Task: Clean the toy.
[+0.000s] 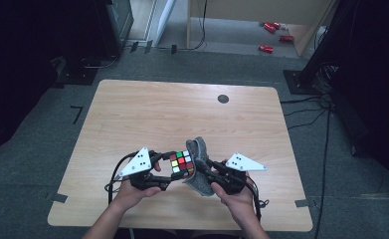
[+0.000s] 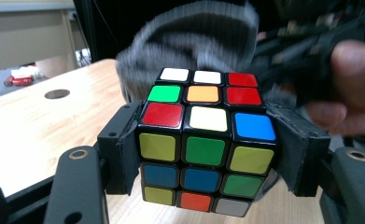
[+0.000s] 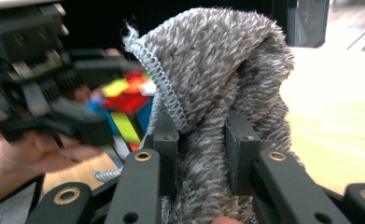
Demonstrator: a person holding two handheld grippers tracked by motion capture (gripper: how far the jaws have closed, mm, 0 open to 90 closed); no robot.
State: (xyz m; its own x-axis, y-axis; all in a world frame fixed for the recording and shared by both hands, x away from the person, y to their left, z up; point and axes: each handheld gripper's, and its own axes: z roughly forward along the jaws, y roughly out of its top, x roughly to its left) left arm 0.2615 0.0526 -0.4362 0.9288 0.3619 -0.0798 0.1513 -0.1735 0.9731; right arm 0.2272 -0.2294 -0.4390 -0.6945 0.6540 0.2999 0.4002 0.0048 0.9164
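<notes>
While gripped from both sides above the near middle of the pale wooden table [image 1: 132, 114], sits clamped in the left gripper [image 1: 168, 172] – a scrambled plastic puzzle cube with coloured stickers on black [image 2: 203, 140], pads [image 2: 124, 149] pressing flat on two opposite faces, the cube's underside lifted clear of the tabletop in the left gripper view. Just beside it, bunched and squeezed between the pads [image 3: 168, 140] of the right gripper [image 1: 202, 167] – a fluffy grey knitted cloth with a stitched edge [image 3: 217, 70], standing up in a soft peak, right up against the cube's far side. Touching or only very close? Hard to call from the high view, where cloth and cube overlap. Looks like a wipe-down of the cube in hand, both hands near the front edge of the table.

Risks from here, as a judgement: too hard a push from the cloth side and out slides the cube sideways from the pads, or round twists a layer, since only the two side faces are pinched. Loose fold of cloth snagging on a cube corner and dragging free of the right pads. A drop onto the table, then a roll towards the near edge – not far to go
</notes>
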